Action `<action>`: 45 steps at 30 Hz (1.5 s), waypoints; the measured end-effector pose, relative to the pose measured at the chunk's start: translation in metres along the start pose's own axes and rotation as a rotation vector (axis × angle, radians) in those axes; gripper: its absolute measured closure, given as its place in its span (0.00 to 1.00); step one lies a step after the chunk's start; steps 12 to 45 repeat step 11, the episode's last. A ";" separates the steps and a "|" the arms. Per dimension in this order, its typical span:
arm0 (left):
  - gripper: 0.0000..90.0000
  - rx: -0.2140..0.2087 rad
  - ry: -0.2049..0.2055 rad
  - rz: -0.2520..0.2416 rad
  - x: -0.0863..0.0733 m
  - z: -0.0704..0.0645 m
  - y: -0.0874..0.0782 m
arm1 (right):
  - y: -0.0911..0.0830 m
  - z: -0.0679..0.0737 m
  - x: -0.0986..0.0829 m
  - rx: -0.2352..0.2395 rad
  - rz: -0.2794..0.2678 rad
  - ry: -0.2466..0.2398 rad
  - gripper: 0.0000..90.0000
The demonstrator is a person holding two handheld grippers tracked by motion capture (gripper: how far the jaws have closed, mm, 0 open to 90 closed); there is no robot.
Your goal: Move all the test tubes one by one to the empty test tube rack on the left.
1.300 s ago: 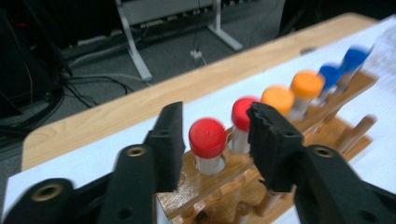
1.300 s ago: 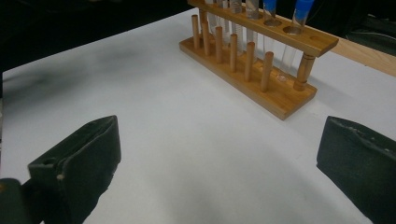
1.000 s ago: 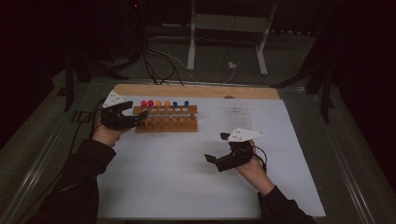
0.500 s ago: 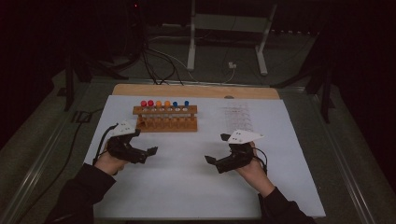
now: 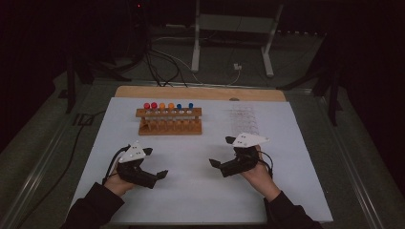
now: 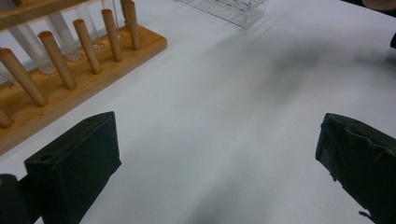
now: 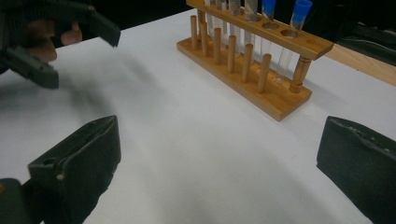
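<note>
On the white sheet (image 5: 200, 191), near the person's edge, both grippers rest low with nothing between their jaws. Left gripper (image 5: 155, 163): held at the left of the high view, jaws spread wide and pointing toward the middle of the sheet; in the left gripper view its two black jaws stand far apart over bare white surface. Right gripper (image 5: 223, 152): held at the right of the high view, jaws likewise spread and empty, pointing left toward the other gripper; the right gripper view shows the same wide gap, with the left gripper (image 7: 70, 51) farther off at upper left. Rack (image 5: 169, 121): a wooden test-tube stand, upright on the far half of the sheet, well apart from both grippers and slightly nearer the left one. It carries a row of tubes (image 5: 167, 107) with red, orange and blue caps; a line of wooden pegs (image 7: 229, 46) runs along its base. Clear rack (image 5: 243, 119): a transparent holder lying on the sheet to the right of the wooden one, beyond the right gripper.
</note>
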State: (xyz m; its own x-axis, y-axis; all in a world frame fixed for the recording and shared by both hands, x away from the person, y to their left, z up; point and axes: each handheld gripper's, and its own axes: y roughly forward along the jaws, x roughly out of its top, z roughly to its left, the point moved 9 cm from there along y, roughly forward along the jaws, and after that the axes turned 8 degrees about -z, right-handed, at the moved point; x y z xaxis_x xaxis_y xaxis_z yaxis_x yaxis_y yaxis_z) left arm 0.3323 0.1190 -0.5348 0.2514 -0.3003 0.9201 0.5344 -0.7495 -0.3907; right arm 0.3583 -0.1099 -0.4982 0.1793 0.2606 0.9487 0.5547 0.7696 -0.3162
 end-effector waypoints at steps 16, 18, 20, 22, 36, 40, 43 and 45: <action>0.01 0.045 0.025 0.009 -0.025 -0.003 0.004 | 0.003 0.002 -0.001 0.006 0.001 0.000 0.00; 0.01 0.045 0.025 0.009 -0.025 -0.003 0.004 | 0.003 0.002 -0.001 0.006 0.001 0.000 0.00; 0.01 0.045 0.025 0.009 -0.025 -0.003 0.004 | 0.003 0.002 -0.001 0.006 0.001 0.000 0.00; 0.01 0.045 0.025 0.009 -0.025 -0.003 0.004 | 0.003 0.002 -0.001 0.006 0.001 0.000 0.00; 0.01 0.045 0.025 0.009 -0.025 -0.003 0.004 | 0.003 0.002 -0.001 0.006 0.001 0.000 0.00; 0.01 0.045 0.025 0.009 -0.025 -0.003 0.004 | 0.003 0.002 -0.001 0.006 0.001 0.000 0.00; 0.01 0.045 0.025 0.009 -0.025 -0.003 0.004 | 0.003 0.002 -0.001 0.006 0.001 0.000 0.00; 0.01 0.045 0.025 0.009 -0.025 -0.003 0.004 | 0.003 0.002 -0.001 0.006 0.001 0.000 0.00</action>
